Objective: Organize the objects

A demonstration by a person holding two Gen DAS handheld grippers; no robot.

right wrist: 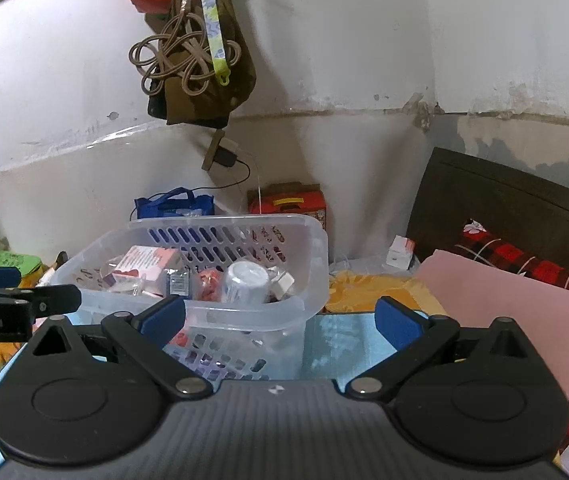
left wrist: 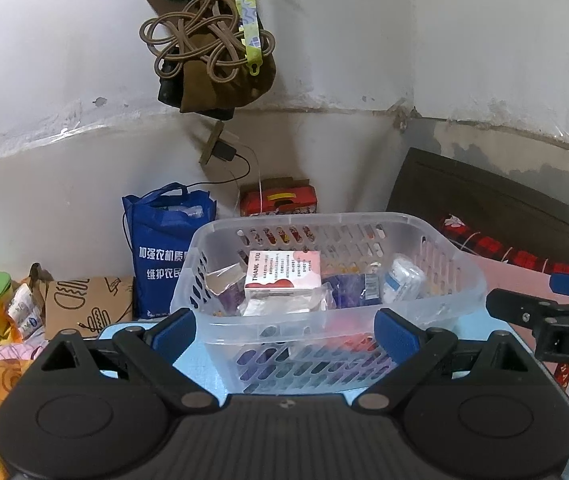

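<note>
With both the left gripper (left wrist: 284, 330) and right gripper (right wrist: 282, 322) jaws spread and holding nothing, the basket (left wrist: 436, 300) in mid-frame seems filled, so sorting looks nearly finished.

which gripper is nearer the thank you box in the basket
Left. The left gripper is open, squarely facing the clear basket, the thank you box just beyond its fingertips. The right gripper, also open, sits off the basket's right corner, the box farther left.

Light-blue tabletop (right wrist: 336, 340) bearing a clear slotted plastic basket (left wrist: 460, 276) filled with small packages; the remaining surface lies bare.
</note>
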